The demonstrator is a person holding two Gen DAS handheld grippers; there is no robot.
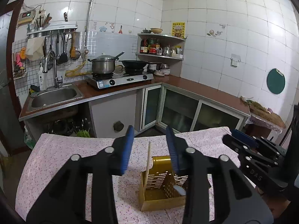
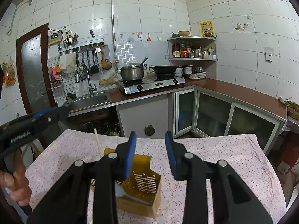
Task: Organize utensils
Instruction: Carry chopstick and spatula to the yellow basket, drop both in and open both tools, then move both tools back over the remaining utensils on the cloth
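Note:
A gold perforated utensil holder [image 1: 162, 188] stands on the pink flowered tablecloth [image 1: 65, 158]. It also shows in the right wrist view [image 2: 142, 192]. A pale chopstick [image 1: 148, 158] leans upright in it, seen too in the right wrist view [image 2: 98, 143]. A white spoon end [image 1: 179, 190] rests inside the holder. My left gripper [image 1: 150, 134] is open and empty, held above the holder. My right gripper [image 2: 151, 139] is open and empty, above and just right of the holder. Each gripper shows at the edge of the other's view.
Beyond the table is an L-shaped kitchen counter [image 1: 205, 91] with a sink [image 1: 54, 97], a gas stove [image 1: 119, 79] with a steel pot [image 1: 102, 64] and a black wok [image 1: 133, 63], and a corner shelf [image 1: 160, 46] of bottles. Utensils hang on the wall rack [image 1: 61, 44].

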